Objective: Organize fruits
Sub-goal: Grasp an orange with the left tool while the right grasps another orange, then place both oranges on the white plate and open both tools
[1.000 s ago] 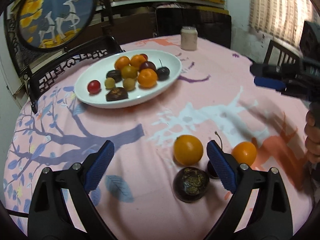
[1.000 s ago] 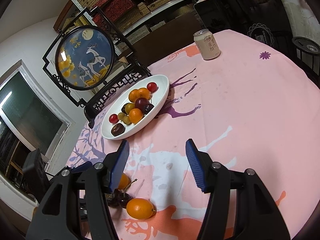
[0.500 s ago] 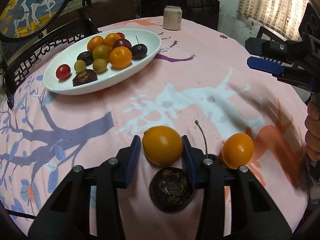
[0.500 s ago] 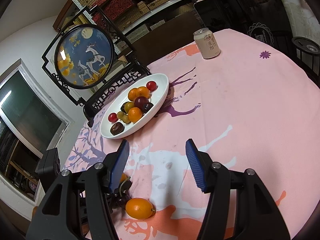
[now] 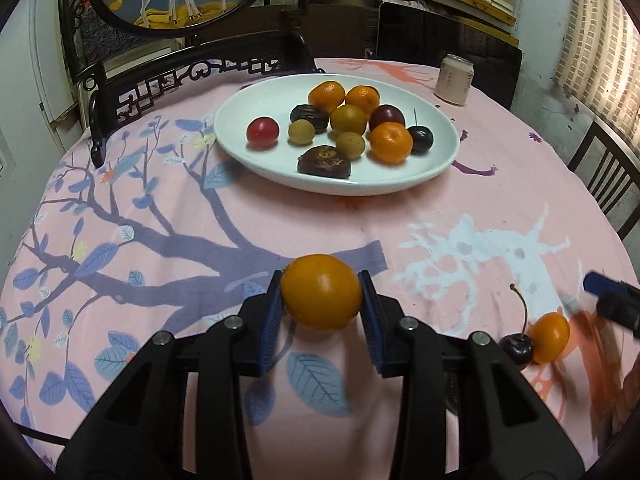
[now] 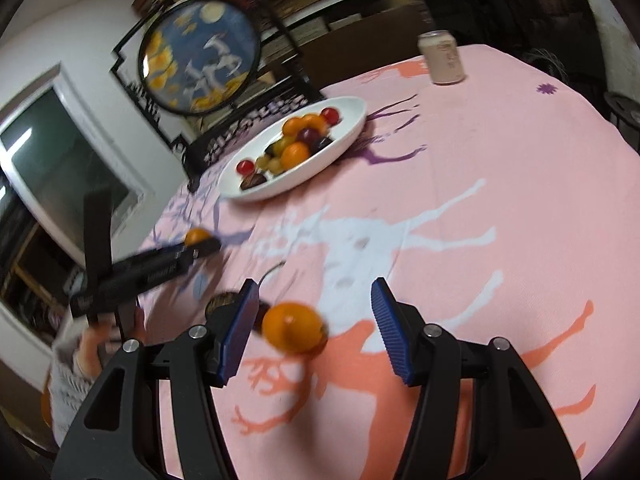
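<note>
Left gripper (image 5: 322,306), with both blue pads pressed against a round orange fruit (image 5: 321,292), is seen raised over the pink printed tablecloth (image 5: 200,220).

Right gripper (image 6: 314,330) is held spread wide, a smaller orange fruit (image 6: 294,332) lying on the cloth between its jaws, nearer the left pad, with a dark cherry (image 5: 517,349) touching that fruit. Bare cloth is left between these fruits and the white oval plate (image 5: 400,182), on which oranges, a red tomato and dark fruits are gathered. A pale drink can (image 5: 454,80) is stood beyond the plate, near the table's far edge.
</note>
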The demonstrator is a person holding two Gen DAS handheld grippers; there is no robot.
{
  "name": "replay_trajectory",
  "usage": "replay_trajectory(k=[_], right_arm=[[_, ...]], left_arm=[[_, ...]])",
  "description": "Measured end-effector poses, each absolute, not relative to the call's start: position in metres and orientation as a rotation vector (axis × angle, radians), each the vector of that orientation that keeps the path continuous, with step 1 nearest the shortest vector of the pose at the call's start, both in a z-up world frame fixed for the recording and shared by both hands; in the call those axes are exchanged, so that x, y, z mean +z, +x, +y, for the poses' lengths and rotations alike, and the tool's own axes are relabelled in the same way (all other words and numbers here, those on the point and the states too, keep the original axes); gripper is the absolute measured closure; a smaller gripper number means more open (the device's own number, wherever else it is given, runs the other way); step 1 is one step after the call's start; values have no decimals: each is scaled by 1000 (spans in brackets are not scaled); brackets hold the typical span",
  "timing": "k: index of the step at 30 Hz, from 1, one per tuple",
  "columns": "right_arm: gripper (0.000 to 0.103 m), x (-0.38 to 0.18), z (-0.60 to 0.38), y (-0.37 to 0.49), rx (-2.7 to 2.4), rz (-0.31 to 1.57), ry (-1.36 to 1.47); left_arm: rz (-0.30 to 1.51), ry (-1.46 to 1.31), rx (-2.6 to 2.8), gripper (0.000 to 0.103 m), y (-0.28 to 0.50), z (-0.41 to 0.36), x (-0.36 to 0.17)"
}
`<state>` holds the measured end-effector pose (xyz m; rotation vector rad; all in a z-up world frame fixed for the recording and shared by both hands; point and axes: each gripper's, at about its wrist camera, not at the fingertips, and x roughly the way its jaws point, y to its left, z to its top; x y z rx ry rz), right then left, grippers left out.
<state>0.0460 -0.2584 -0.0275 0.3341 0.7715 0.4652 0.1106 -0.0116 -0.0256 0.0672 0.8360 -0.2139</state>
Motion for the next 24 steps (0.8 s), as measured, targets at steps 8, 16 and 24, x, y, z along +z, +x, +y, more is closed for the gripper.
replay_trajectory(k=[8,16,24], right_arm=[[44,-39,-221,48,518,847,167],[55,-49,-208,59,486,897,105],[60,-48,-219,60,487,882,163]], left_arm=[[845,56,-214,66,112,-9,-26],[878,63,-209,66,117,-11,-35],[882,90,-199,66,117,-16,-38]])
